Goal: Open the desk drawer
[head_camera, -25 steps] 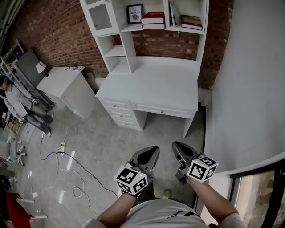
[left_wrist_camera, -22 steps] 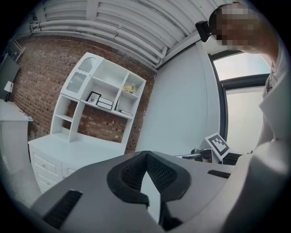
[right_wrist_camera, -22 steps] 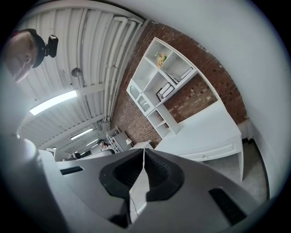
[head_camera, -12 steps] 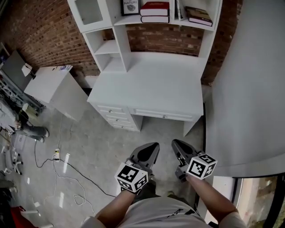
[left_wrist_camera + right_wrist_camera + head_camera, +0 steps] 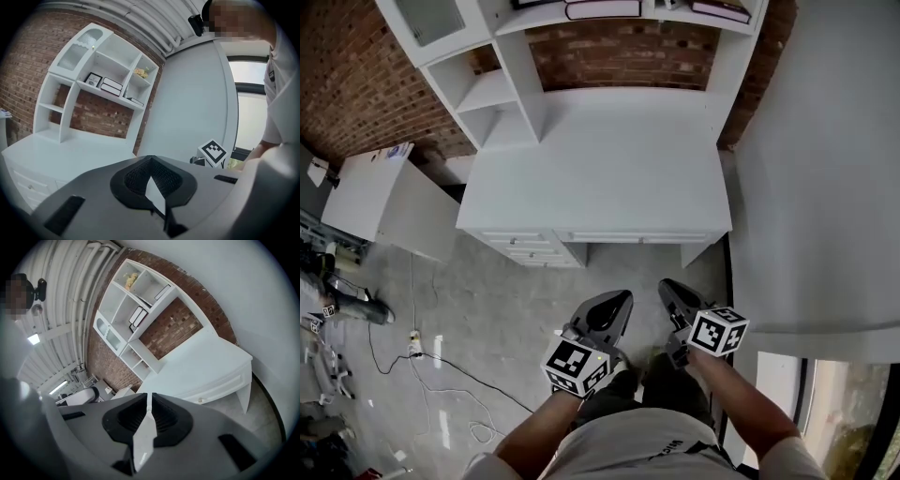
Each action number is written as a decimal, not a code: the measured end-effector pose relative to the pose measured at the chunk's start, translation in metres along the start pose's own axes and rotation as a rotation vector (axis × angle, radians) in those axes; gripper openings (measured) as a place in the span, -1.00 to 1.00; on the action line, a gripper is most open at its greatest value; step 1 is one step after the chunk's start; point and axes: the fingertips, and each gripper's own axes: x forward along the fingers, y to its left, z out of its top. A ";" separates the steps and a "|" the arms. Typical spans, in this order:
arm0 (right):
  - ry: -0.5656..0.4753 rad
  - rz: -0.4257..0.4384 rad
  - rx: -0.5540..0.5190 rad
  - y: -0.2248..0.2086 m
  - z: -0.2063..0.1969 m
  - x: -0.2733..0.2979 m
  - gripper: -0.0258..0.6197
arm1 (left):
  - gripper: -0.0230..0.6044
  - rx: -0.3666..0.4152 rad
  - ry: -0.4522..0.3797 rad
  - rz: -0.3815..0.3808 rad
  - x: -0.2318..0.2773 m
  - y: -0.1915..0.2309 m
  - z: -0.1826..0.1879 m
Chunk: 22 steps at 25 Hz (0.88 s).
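The white desk (image 5: pixel 609 159) with its hutch stands ahead against the brick wall. Its wide drawer (image 5: pixel 637 237) under the top is closed, and a stack of small drawers (image 5: pixel 520 247) sits to its left. My left gripper (image 5: pixel 617 302) and right gripper (image 5: pixel 666 289) hang side by side above the floor, short of the desk's front and touching nothing. Both are shut and hold nothing. In the right gripper view the right gripper (image 5: pixel 149 395) points toward the wide drawer (image 5: pixel 220 385) and its knob (image 5: pixel 200 400). In the left gripper view the left gripper (image 5: pixel 150 158) points over the desk top (image 5: pixel 70 150).
A tall pale wall panel (image 5: pixel 816 169) runs along the right, close to the desk's right leg. A white side cabinet (image 5: pixel 380 202) stands left of the desk. Cables (image 5: pixel 441 366) lie on the concrete floor at the left. Books (image 5: pixel 602 9) rest on the hutch shelf.
The desk has come closer and now fills the upper half of the head view. Both grippers have moved toward it together, still shut and empty.
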 end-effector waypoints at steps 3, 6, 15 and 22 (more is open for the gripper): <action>0.006 -0.021 0.031 -0.027 0.000 0.025 -0.85 | -0.89 -0.012 0.012 0.001 0.019 0.017 -0.011; 0.023 -0.038 0.059 -0.058 -0.003 0.050 -0.85 | -0.89 -0.009 0.030 0.014 0.042 0.034 -0.024; 0.101 -0.096 0.184 -0.153 -0.021 0.123 -0.85 | -0.89 -0.032 0.108 0.101 0.111 0.095 -0.056; 0.178 -0.133 0.268 -0.222 -0.051 0.166 -0.72 | -0.89 -0.069 0.179 0.144 0.153 0.130 -0.093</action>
